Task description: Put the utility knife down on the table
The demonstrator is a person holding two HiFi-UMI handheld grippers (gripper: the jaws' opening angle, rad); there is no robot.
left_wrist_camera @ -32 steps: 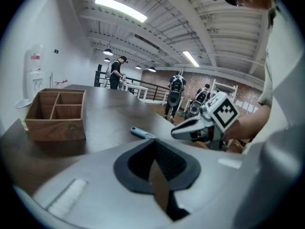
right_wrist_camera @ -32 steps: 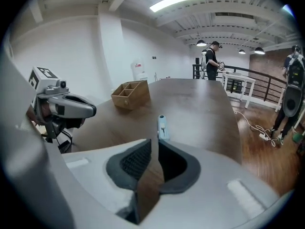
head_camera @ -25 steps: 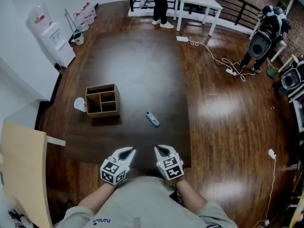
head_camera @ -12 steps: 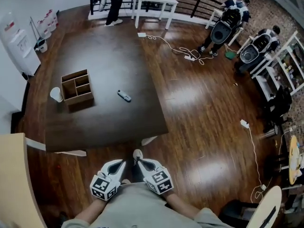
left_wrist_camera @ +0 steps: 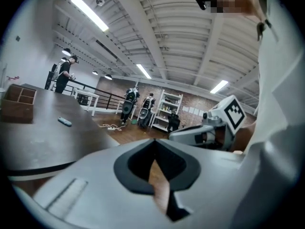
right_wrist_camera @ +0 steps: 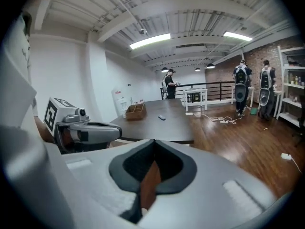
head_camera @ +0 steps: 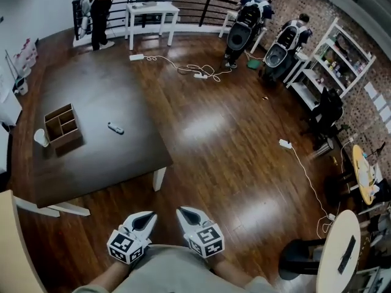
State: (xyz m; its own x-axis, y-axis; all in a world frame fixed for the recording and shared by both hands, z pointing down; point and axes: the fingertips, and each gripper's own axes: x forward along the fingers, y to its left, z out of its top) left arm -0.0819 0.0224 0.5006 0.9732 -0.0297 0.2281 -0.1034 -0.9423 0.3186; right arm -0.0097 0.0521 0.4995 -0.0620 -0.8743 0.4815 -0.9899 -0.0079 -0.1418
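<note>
The utility knife [head_camera: 115, 127] is a small grey bar lying flat on the dark table [head_camera: 104, 163], right of the wooden box [head_camera: 62, 124]. It also shows far off in the left gripper view [left_wrist_camera: 65, 122] and the right gripper view [right_wrist_camera: 162, 118]. Both grippers are held close to my body, over the floor and well short of the table's near corner. My left gripper [head_camera: 145, 217] is shut and holds nothing. My right gripper [head_camera: 184, 213] is shut and empty as well. Each sees the other: the right gripper [left_wrist_camera: 209, 130], the left gripper [right_wrist_camera: 90, 130].
A paper cup [head_camera: 41, 138] stands left of the box. Cables [head_camera: 183, 66] and a power strip lie on the wooden floor. A person [head_camera: 98, 5] stands by a white table [head_camera: 151, 10] at the back. Shelves [head_camera: 333, 54], a chair [head_camera: 327, 112] and a round table [head_camera: 342, 255] are at the right.
The view has pulled back and swung right, so the table, box and knife now sit farther off at the left. Both grippers stay shut near my body, now over the floor.
</note>
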